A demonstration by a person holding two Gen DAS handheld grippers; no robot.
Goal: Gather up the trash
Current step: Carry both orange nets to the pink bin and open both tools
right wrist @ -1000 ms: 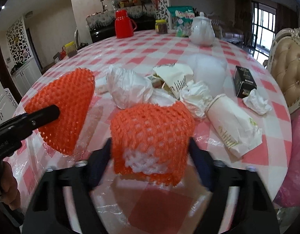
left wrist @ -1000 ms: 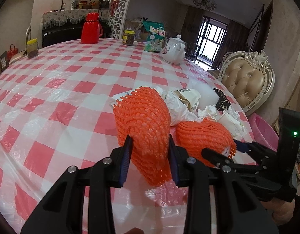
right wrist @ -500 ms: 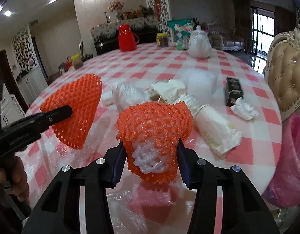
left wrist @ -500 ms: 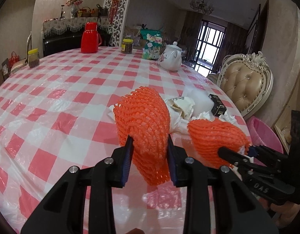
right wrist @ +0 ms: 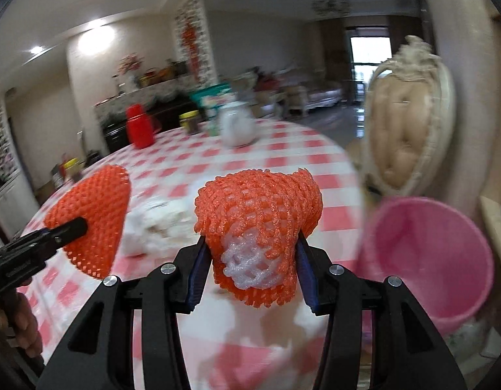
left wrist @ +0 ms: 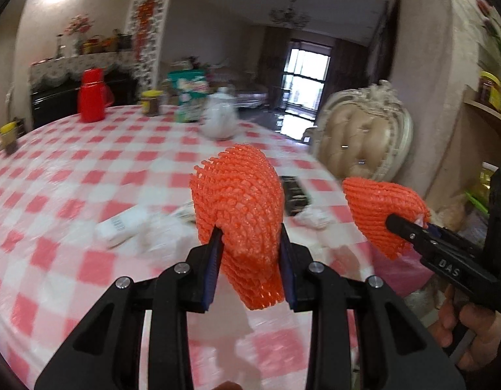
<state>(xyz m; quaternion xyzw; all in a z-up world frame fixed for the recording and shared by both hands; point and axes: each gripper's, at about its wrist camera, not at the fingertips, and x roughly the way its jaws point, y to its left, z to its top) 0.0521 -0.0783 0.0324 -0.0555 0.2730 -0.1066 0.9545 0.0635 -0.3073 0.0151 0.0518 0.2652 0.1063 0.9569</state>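
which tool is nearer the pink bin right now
Right. The right tool, clamped on its orange foam net, sits just beside the pink bin at the table edge. The left tool, holding the other orange net, is farther away, over the table.

Foam net above table, bin to its right.

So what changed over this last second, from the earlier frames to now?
The right claw closed on its orange foam net, which a second ago lay on the table between open jaws. Both nets were lifted off the table and swung toward the pink bin. The left claw kept its grip on the other orange net. The remaining trash stayed put.
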